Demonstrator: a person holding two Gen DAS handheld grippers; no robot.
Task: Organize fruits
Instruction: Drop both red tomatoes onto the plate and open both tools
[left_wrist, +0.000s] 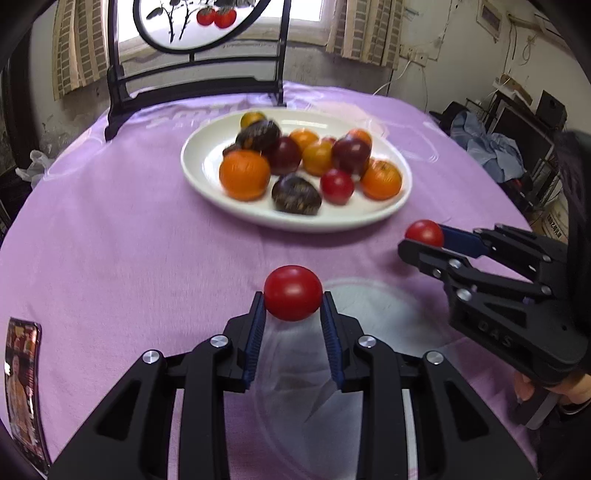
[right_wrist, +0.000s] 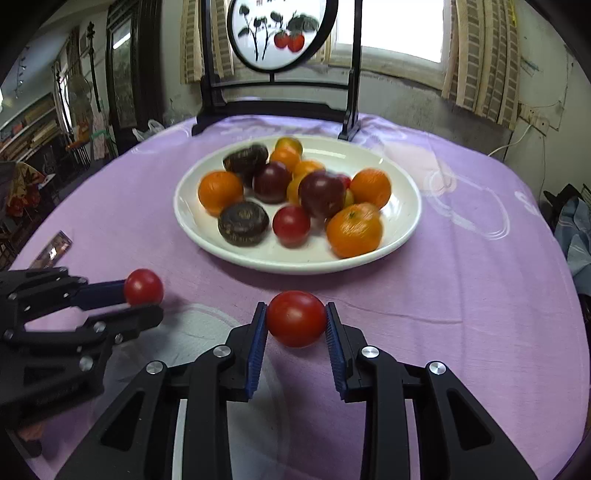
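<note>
At six o'clock from the white plate (right_wrist: 406, 236), your left gripper (left_wrist: 293, 301) and right gripper (right_wrist: 296, 320) each clenched a glossy, round red tomato (left_wrist: 293, 291).

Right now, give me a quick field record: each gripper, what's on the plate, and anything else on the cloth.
left gripper: shut on a red tomato
right gripper: shut on a second red tomato
white plate: oranges, dark red fruits, dark brown fruits, one small red tomato, smaller orange-yellow ones
purple tablecloth: a clear dish below the grippers; a printed packet at the left edge
</note>
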